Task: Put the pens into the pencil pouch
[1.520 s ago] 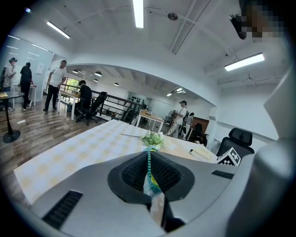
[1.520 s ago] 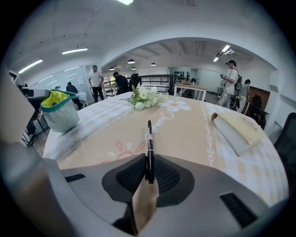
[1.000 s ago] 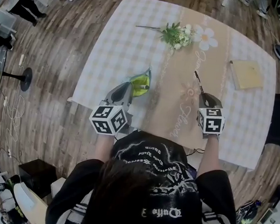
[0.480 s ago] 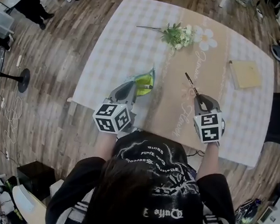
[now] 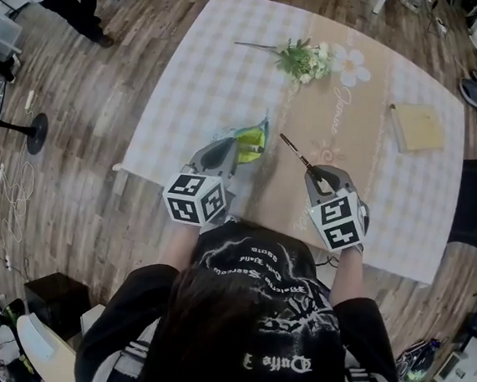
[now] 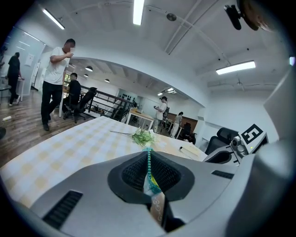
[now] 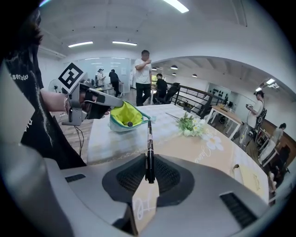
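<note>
Pen (image 7: 149, 139), black, is clamped by its rear end in the right gripper (image 5: 318, 179). The jaws are narrowed on the barrel and the tip is aimed at the pencil pouch (image 7: 124, 115), ready to slide in. The left gripper (image 5: 225, 154) is closed tight on the pouch's teal zipper edge, which keeps the yellow-lined mouth open toward the pen.

Pouch (image 5: 248, 138) lime-yellow inside, teal zip edge; pen (image 5: 297, 153) black; counter (image 5: 202, 65) cloth pale check, tan centre strip.
</note>
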A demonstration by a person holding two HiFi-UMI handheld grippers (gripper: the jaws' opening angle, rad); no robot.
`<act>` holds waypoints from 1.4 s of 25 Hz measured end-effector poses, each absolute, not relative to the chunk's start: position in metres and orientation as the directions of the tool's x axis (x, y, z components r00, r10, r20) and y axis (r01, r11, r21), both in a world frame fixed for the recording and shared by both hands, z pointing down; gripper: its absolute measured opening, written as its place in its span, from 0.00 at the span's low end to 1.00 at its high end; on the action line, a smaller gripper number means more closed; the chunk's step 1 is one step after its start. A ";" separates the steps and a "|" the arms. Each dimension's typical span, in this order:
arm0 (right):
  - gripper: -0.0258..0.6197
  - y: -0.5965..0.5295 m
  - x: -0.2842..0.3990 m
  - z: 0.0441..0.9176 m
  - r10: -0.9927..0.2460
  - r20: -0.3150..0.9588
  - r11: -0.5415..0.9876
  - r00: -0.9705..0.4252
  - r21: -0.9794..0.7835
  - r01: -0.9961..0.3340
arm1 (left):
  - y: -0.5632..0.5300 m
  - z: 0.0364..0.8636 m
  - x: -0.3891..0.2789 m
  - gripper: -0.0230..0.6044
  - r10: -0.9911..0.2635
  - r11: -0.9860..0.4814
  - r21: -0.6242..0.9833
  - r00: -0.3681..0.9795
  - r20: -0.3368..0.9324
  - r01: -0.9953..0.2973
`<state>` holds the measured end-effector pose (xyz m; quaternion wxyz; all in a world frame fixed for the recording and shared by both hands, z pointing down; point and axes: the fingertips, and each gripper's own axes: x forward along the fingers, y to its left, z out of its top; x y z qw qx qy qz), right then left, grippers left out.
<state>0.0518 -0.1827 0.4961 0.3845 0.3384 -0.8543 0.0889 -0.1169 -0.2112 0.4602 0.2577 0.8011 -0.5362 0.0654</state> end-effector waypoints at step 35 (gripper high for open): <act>0.14 -0.134 -0.067 0.521 -0.328 0.788 0.891 -0.521 0.075 -0.448 | -0.150 0.479 -0.097 0.09 -0.760 -0.410 0.337 0.521 0.388 -0.848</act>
